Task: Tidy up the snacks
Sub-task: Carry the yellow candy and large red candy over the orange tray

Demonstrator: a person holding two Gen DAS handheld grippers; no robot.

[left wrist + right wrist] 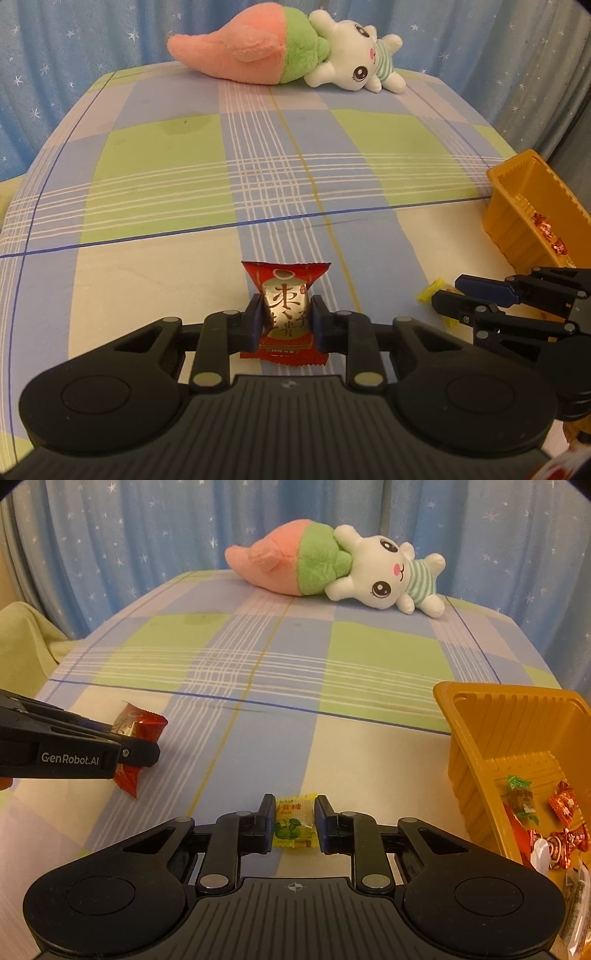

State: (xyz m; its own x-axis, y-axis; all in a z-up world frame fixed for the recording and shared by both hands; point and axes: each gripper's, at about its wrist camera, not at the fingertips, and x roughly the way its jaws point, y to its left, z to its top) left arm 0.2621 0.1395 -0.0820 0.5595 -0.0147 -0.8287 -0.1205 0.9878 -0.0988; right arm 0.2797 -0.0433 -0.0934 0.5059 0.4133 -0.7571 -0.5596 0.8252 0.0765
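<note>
Orange tray sits fwd-right of the R gripper, far right of the L gripper; already holds several wrapped snacks.

L gripper clamped on the red candy pack, pads on its middle, both crimped ends sticking out. Risk: slick foil, pack could pivot or slide out on the long carry across to the tray.

R gripper closed on the small yellow candy, pads at its side edges only. Risk: thin edge grip, prob slips or drops short of the tray wall. Both grippers sit close together, so crossing paths could clip.
</note>
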